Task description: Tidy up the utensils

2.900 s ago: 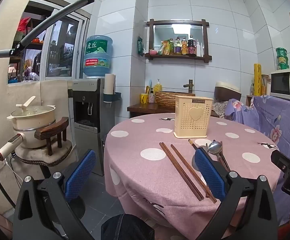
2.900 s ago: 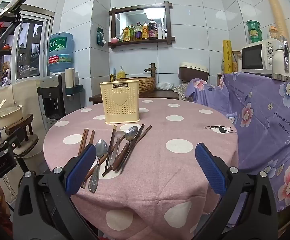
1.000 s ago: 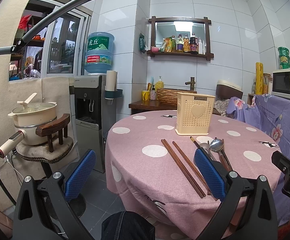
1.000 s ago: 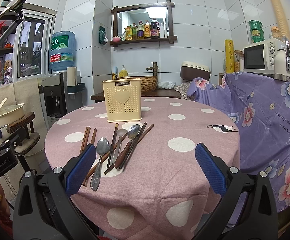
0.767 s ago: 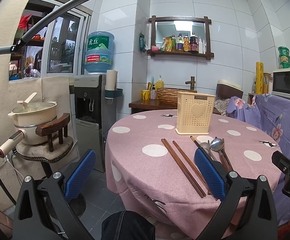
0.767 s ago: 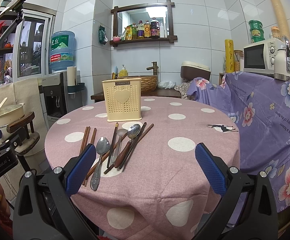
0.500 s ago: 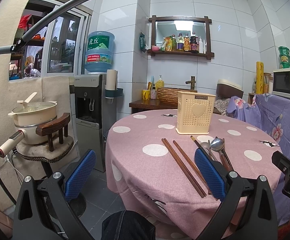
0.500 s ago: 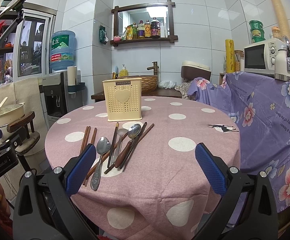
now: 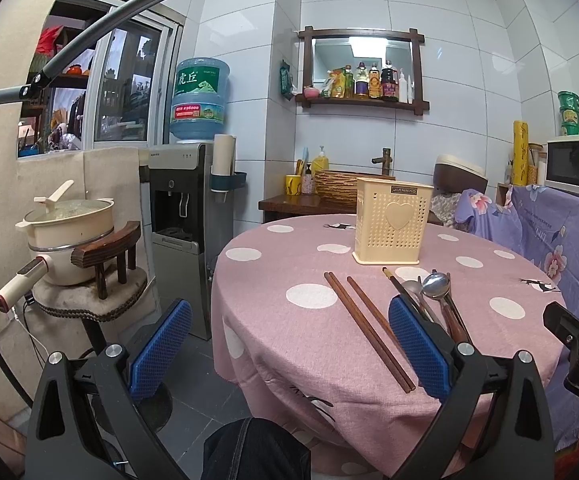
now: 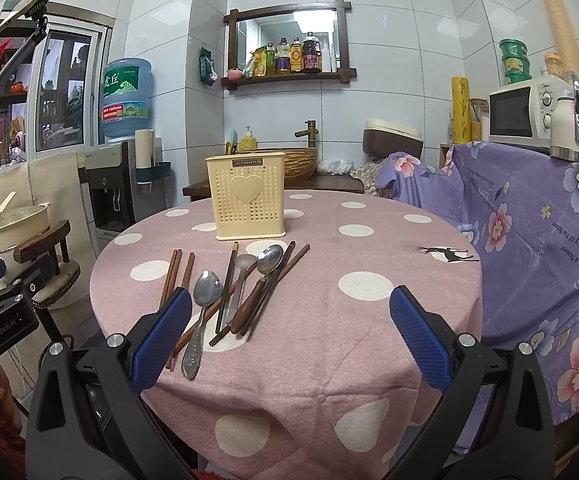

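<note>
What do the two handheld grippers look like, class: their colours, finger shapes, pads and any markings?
Both the left gripper and the right gripper have black, angular plastic frames with silver screw heads and two fingers tipped with blue, dimpled pads. The left gripper's body, seen from the right wrist camera, carries white "GenRobot.AI" lettering.

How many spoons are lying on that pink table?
3: one nearest the left edge of the pile, one in the middle, one with a brown handle on the right. Chopsticks might hide more.

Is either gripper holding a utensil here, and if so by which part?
Nothing is held. Left gripper and right gripper are open, jaws empty; utensils lie on the table.
</note>
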The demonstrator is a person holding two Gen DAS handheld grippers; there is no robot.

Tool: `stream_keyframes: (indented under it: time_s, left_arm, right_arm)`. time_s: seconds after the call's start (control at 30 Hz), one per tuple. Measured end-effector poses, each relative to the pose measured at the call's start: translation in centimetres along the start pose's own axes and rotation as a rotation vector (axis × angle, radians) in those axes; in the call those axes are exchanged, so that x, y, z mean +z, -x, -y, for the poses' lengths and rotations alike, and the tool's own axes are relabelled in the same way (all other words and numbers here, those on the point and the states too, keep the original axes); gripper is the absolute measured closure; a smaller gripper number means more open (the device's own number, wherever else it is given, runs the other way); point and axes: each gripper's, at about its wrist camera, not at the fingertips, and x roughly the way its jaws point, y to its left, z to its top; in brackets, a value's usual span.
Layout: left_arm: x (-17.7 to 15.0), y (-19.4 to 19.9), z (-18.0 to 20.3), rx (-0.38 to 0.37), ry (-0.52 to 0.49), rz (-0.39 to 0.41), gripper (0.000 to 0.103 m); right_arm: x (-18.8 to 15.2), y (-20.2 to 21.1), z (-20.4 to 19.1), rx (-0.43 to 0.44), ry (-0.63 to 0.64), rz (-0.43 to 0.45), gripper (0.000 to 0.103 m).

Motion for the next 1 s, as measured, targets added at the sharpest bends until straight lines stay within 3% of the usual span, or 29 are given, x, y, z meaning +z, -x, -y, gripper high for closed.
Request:
stream_keyframes:
  time_s: [0.5,1.0]
  left_arm:
    - [0.3,-0.4,0.4,-0.004,0.0,-0.037,0.005]
    - [0.0,-3.3,0.7,-0.041,-0.001,-0.175,0.005]
  right_arm:
    - [0.0,-0.7,0.0,0.001,0.001,-0.024,0.005]
    - [0.3,-4.6,0.7,-0.01,-0.008,-0.123,0.005]
